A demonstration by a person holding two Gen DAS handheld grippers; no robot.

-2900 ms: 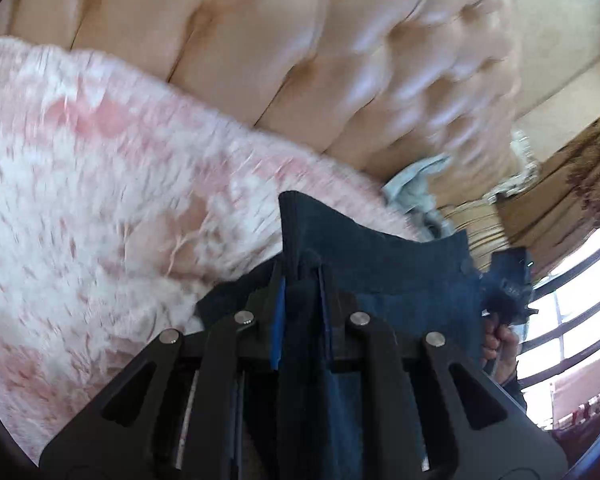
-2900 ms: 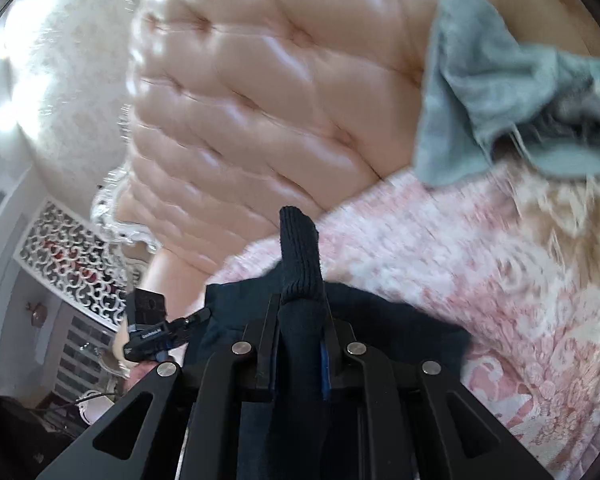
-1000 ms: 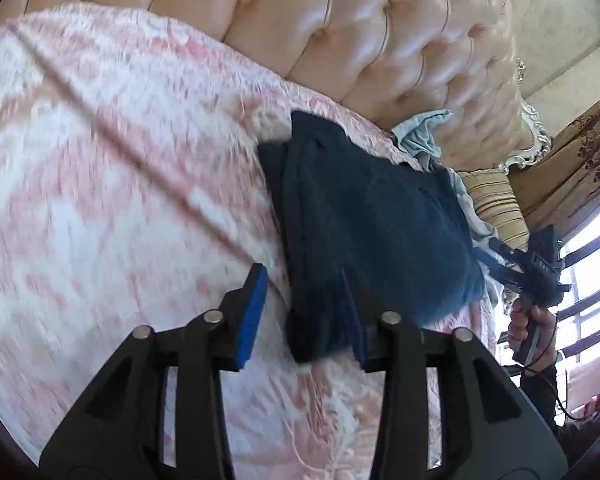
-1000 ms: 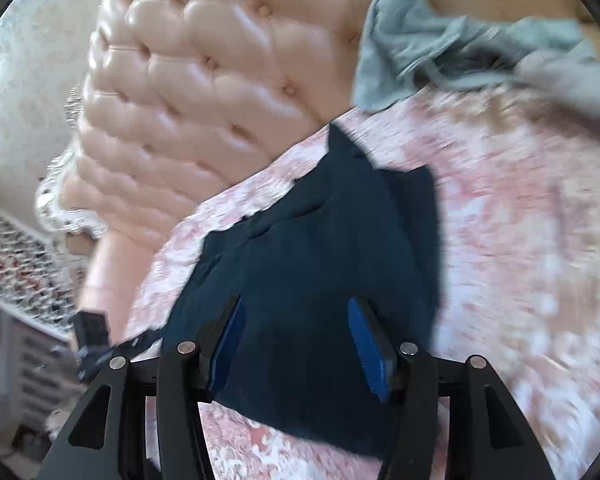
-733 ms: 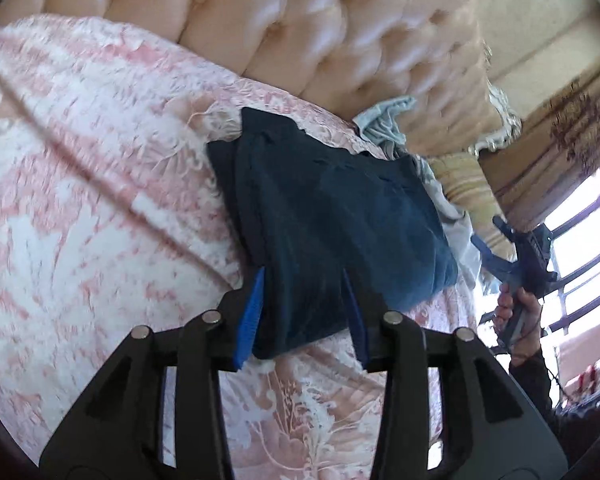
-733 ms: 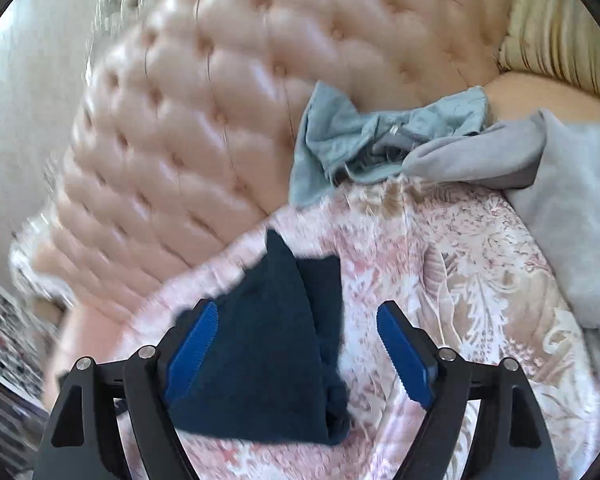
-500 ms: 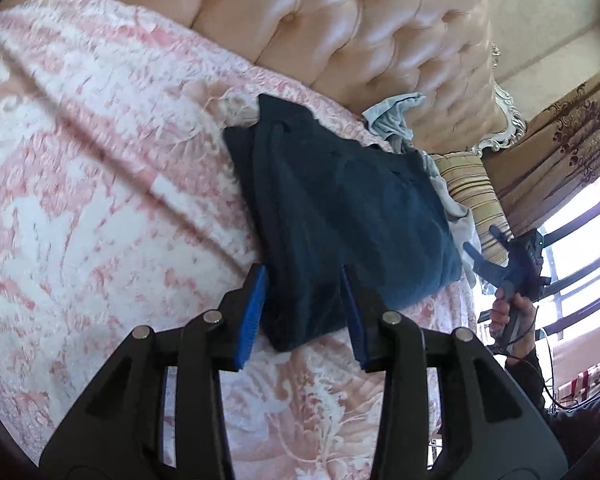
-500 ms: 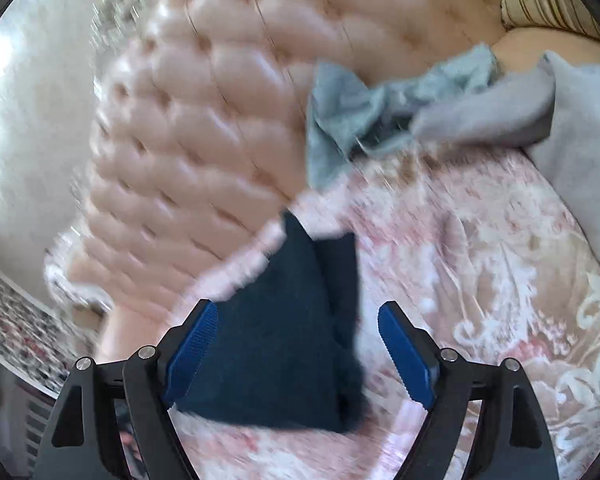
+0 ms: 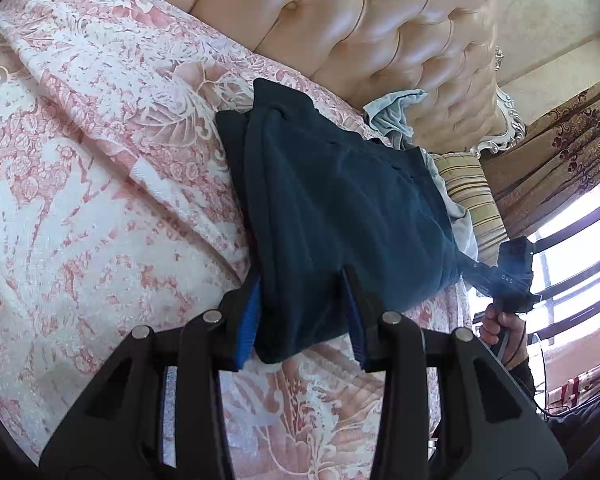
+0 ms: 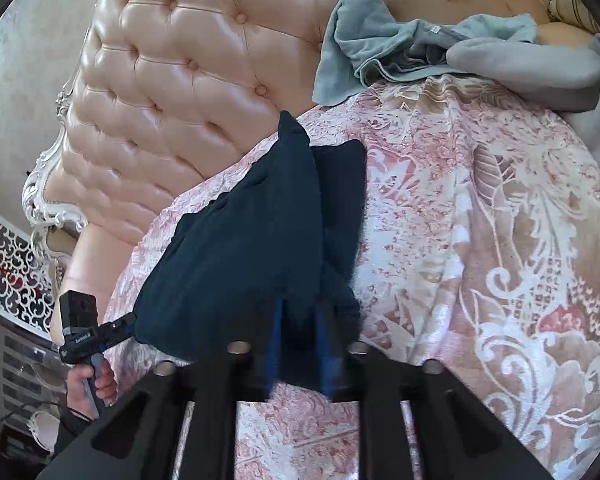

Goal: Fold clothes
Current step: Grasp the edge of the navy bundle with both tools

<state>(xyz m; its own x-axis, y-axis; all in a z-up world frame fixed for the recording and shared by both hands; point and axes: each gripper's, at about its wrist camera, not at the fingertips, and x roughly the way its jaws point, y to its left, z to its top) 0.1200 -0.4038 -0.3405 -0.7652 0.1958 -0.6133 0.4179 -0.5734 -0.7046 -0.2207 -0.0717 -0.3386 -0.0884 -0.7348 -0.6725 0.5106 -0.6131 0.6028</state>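
Left wrist view showed our dark blue garment [image 9: 340,216] folded into a thick pad on the bed [image 9: 80,200], long axis running from us toward the headboard [image 9: 380,40]. We judged this piece nearly done; grey clothes [image 10: 440,48] waited. Our left gripper [image 9: 304,316] straddled its near corner half open. Our right gripper [image 10: 300,344] had just been closing, fingers narrow, pinching the near edge.
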